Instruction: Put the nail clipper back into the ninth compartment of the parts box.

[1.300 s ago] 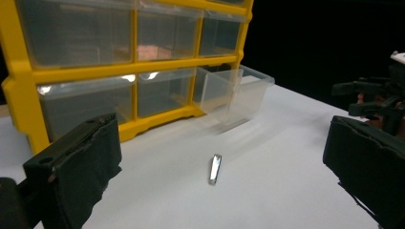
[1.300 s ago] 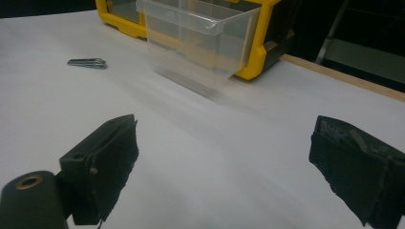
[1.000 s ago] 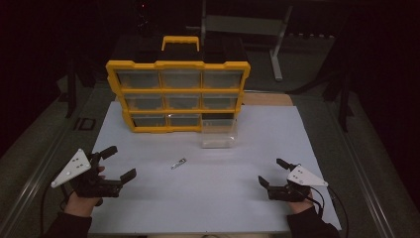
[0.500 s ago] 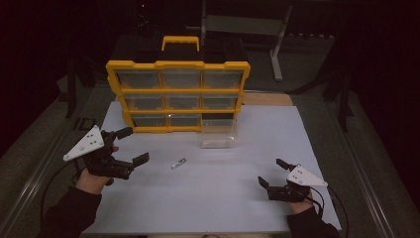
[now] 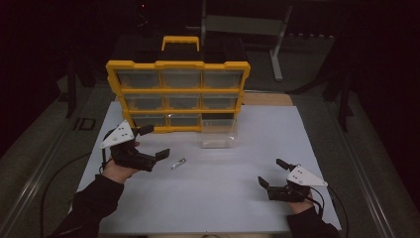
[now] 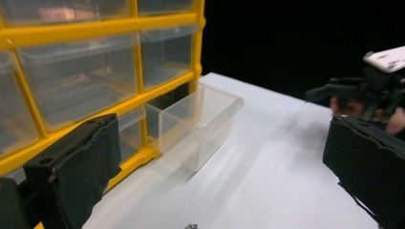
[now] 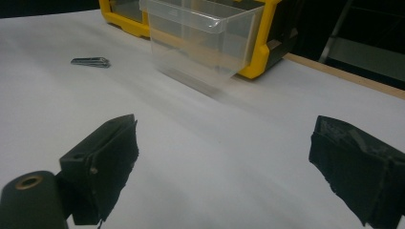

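I have the left tongs (image 5: 154, 141) lifted off the table (image 5: 233, 198), just in front of the lower left corner of the organiser (image 5: 178, 94). Jaws spread wide, nothing between them. In the left gripper view the jaws frame the drawer (image 6: 198, 124) ahead, with the yellow frame running along the left side.

Right tongs (image 5: 272, 173) sit low near the front right of the table, jaws also spread and empty. In the right gripper view both black jaws stand far apart with bare white surface between them. These tongs also show at the right edge of the left gripper view, well away from the drawer.

The clip (image 5: 178, 163), a small dark metal piece, lies flat on the table, just right of the left tongs and not touching them. It is in front of the organiser and left of the drawer. In the right gripper view it shows at upper left (image 7: 90, 61), near the yellow base, well apart from the right tongs.

The drawer (image 5: 218, 134), clear plastic, is pulled out of the bottom right slot of the organiser and rests on the table in front of it. I cannot tell whether anything is inside.

The organiser stands upright at the far side, with three rows of three clear drawers and a yellow handle on top.
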Tool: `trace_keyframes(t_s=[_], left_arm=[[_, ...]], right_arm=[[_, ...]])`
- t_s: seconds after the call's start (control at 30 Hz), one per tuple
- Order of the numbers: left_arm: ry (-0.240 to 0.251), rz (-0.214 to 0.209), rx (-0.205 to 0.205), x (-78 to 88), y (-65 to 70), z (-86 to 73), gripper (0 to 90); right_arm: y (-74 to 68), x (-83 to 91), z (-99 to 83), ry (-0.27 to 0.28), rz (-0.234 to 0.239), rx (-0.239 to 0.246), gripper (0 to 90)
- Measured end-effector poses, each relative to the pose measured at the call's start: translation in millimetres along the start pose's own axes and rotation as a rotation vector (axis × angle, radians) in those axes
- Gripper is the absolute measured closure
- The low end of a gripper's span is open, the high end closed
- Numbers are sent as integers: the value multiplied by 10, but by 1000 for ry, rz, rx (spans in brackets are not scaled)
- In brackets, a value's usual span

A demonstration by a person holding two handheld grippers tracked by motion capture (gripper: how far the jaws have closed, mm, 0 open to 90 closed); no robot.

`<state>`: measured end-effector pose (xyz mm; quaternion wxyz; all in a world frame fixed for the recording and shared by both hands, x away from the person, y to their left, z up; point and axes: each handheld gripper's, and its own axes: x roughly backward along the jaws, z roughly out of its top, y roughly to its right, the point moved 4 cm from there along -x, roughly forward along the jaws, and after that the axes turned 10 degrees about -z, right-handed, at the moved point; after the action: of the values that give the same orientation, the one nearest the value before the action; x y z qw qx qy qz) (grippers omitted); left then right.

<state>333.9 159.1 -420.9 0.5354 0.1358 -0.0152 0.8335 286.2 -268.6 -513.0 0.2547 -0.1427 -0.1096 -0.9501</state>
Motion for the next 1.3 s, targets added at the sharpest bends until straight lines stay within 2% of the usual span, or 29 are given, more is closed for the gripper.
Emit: trace_keyframes(t_s=[0.1,0.3,0.4,0.53,0.63,0.67,0.8,1.07,1.17,1.3], left_arm=[[-19,-7,3,-91,-25,-60,0],[-53,29,17,-256,-87,-196,0],[-75,24,33,-323,-114,-273,0],[-105,26,32,-408,-128,-379,0],[-121,25,38,-444,-140,-428,0],[-143,22,42,-480,-151,-480,0],[-176,29,61,-551,-176,-580,0],[-225,30,90,-668,-224,-720,8],[-238,23,94,-693,-229,-753,35],[-288,14,91,-743,-232,-832,52]], right_arm=[[5,4,-1,-1,0,-1,93],[7,1,-3,1,0,3,93],[5,2,-3,1,1,4,93],[6,4,-3,0,2,2,93],[8,4,-5,-1,1,1,93],[8,3,-4,1,2,1,93],[5,2,-4,0,2,4,93],[7,4,-9,-3,4,-1,93],[8,5,-9,-2,4,2,93],[8,4,-10,-2,4,2,93]])
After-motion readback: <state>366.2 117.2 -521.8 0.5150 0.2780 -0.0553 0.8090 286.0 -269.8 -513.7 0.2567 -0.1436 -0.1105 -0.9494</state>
